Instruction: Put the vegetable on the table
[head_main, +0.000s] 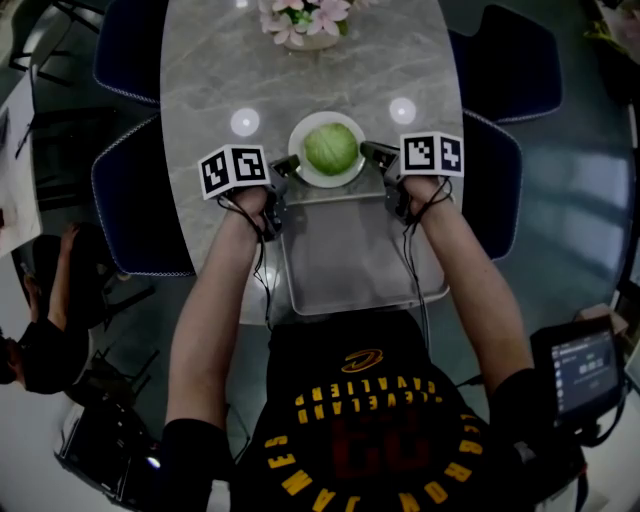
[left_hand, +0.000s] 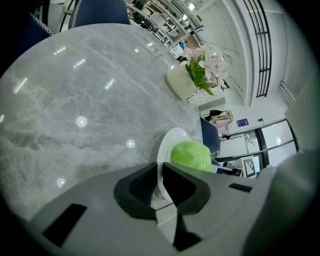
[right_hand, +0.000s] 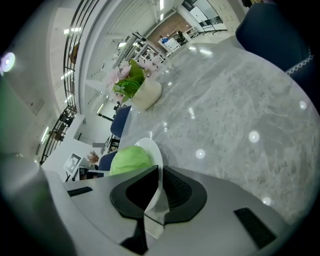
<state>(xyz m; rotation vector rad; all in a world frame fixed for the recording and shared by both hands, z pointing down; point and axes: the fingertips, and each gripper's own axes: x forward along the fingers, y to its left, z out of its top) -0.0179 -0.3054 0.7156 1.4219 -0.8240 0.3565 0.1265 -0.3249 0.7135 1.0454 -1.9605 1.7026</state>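
Green cabbage (head_main: 331, 148) lying on a white plate (head_main: 322, 181), which sits over the far edge of a metal tray (head_main: 350, 260) on the grey marble counter (head_main: 210, 70). The left tongs (head_main: 286, 168) are clamped on the plate's left rim and the right tongs (head_main: 374, 153) on its right rim. In both gripper views the rim runs edge-on between the jaws. Whether the plate rests on the counter or is held just above it cannot be told. At the counter's far end stands a pale pot of pink flowers (head_main: 310, 20). Dark blue chairs (head_main: 135, 210) flank the counter.
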